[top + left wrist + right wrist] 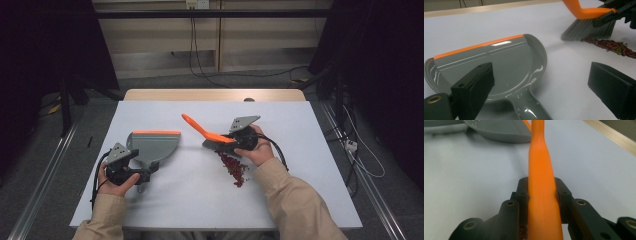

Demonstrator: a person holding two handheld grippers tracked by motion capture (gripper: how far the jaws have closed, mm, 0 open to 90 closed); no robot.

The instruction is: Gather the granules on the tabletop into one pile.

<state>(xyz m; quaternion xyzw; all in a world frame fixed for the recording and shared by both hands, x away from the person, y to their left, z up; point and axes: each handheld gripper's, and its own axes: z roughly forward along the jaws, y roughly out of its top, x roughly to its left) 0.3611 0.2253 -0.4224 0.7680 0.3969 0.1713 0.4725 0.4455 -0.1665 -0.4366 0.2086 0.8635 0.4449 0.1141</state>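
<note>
At centre of the high view, the right gripper [235,141] has its fingers clamped on the orange plastic handle of a grey-bristled brush [206,132], bristles touching the white worktop [300,165] beside a line of dark red beans [234,169]. At lower left, the left gripper [145,173] has its fingers spread wide, straddling the handle of the grey plastic dustpan with an orange lip [152,144] without gripping it.

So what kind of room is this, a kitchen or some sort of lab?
Probably a lab or recording setup, not a kitchen: a bare white table flanked by dark curtains, loose cables on the floor, and hand-held grippers working a brush and dustpan.
</note>
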